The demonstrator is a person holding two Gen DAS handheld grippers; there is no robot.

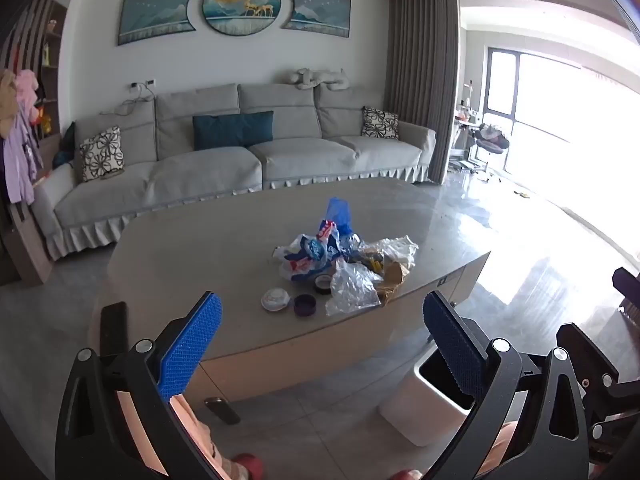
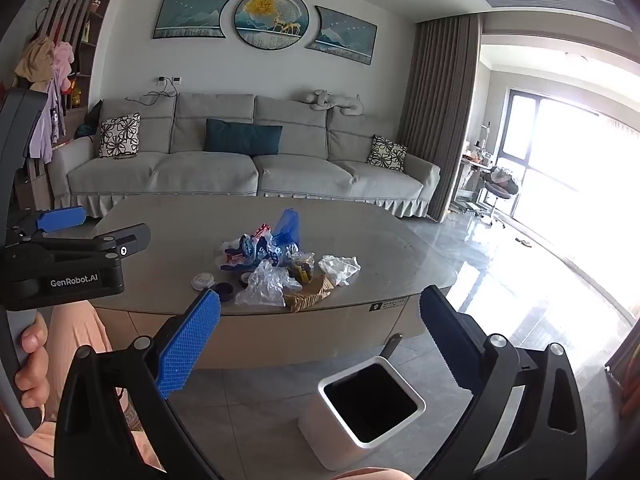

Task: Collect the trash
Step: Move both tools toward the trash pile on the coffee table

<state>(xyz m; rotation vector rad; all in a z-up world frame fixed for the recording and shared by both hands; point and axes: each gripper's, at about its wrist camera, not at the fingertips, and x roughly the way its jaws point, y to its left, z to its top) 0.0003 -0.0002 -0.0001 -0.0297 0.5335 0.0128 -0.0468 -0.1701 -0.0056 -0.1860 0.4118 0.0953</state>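
A: On the tabletop [image 2: 380, 240] sits a loose heap of trash [image 2: 280, 268], roughly at its middle and nearer the front edge. What do you make out in it?

B: A blue plastic bag [image 1: 338, 214] standing up at the back, printed blue-and-white wrappers [image 1: 308, 256] to the left, a clear crumpled bag [image 1: 352, 288] in front, a white crumpled bag [image 2: 339, 267] on the right, and a piece of brown paper [image 2: 308, 298] at the front edge. Just left of the heap lie a small white lid [image 1: 275, 300] and a dark round cap [image 1: 305, 305], close together.

A: And the bin?

B: A white square bin [image 2: 372, 404] stands on the floor in front of the tabletop, its mouth showing dark inside. In the left wrist view it appears partly hidden behind the right-side finger [image 1: 456, 344].

A: How do the tools stand?

B: The left tool [image 1: 322, 346] has its blue-padded fingers spread wide with nothing between them; it hangs above the floor, short of the tabletop's near edge. The right tool [image 2: 320, 344] is likewise spread wide and holds nothing, hovering over the floor with the bin below and between its fingers. In the right wrist view the left tool shows at the left, gripped by a hand [image 2: 30, 368].

A: Behind the tabletop?

B: A grey sofa [image 2: 248, 164] with a teal cushion [image 2: 242, 137] against the wall.
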